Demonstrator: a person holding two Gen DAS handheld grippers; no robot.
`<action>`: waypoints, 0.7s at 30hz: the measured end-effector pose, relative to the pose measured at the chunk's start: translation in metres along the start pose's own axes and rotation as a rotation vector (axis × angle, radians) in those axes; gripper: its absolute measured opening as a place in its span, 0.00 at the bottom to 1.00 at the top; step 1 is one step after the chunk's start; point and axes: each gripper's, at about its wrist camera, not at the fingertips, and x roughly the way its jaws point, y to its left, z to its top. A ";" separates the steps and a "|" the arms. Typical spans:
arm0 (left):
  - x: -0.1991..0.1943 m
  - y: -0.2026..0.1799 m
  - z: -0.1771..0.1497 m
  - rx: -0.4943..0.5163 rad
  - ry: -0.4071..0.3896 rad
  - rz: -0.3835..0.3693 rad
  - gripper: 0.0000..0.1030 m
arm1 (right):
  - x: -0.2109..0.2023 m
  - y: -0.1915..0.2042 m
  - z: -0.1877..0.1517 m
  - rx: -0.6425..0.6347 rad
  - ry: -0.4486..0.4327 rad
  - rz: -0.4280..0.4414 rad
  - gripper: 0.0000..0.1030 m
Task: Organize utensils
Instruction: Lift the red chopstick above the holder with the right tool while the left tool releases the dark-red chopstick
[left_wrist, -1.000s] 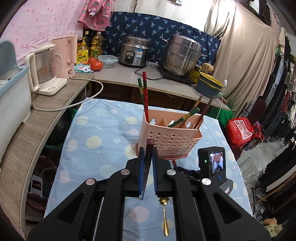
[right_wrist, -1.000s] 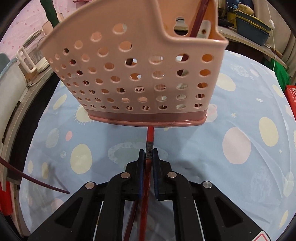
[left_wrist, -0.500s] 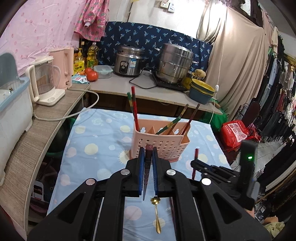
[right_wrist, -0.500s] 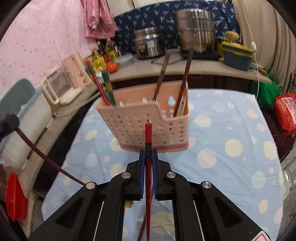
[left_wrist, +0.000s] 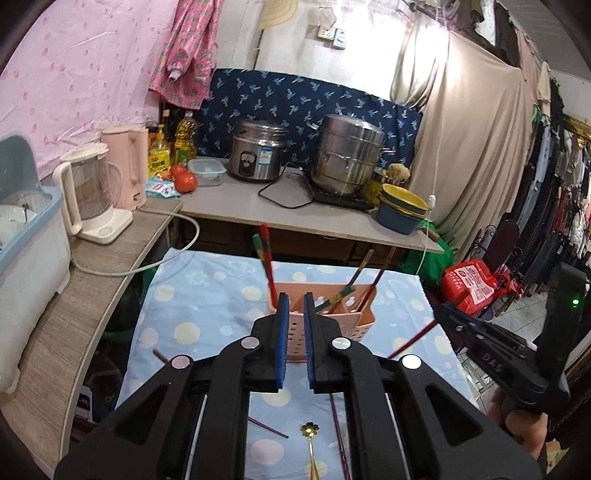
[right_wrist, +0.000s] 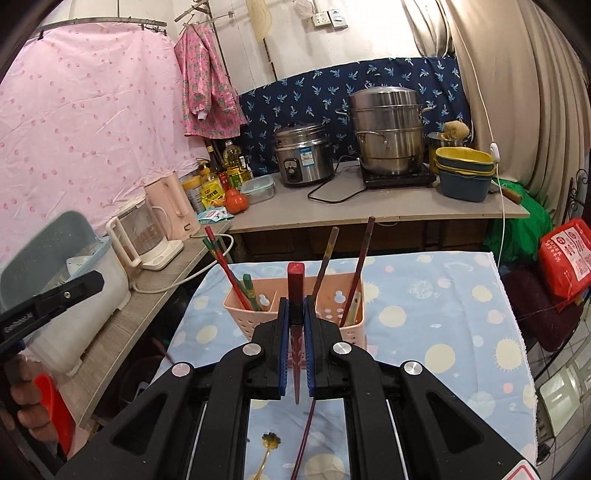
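A pink perforated utensil basket (left_wrist: 332, 325) (right_wrist: 340, 295) stands on the blue dotted tablecloth with several chopsticks upright in it. My right gripper (right_wrist: 295, 306) is shut on a red chopstick (right_wrist: 295, 280), held above and in front of the basket; it also shows in the left wrist view (left_wrist: 413, 338). My left gripper (left_wrist: 294, 302) has its jaws slightly apart with nothing between them. A dark chopstick (left_wrist: 267, 427) lies on the cloth below the left gripper. A gold spoon (left_wrist: 310, 443) (right_wrist: 267, 448) and a purple chopstick (right_wrist: 304, 439) lie on the cloth near me.
A counter behind holds a rice cooker (left_wrist: 258, 155), a steel steamer pot (left_wrist: 351, 155), stacked bowls (left_wrist: 400, 206) and bottles. A blender (left_wrist: 92, 195) and a dish bin (left_wrist: 26, 277) stand on the left shelf. A red bag (left_wrist: 472, 284) is at the right.
Both grippers have risen and drawn back from the basket. My left gripper has let go of its dark chopstick, which now lies on the cloth. The right keeps its red chopstick.
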 end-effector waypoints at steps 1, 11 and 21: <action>0.002 0.005 -0.002 -0.010 0.007 0.008 0.07 | 0.000 0.000 -0.002 0.003 0.003 0.002 0.07; 0.015 0.037 -0.019 -0.063 0.084 0.066 0.07 | -0.003 0.007 -0.004 0.010 -0.006 0.004 0.07; 0.033 0.063 -0.020 -0.101 0.112 0.098 0.08 | -0.006 0.010 0.049 -0.006 -0.138 -0.032 0.07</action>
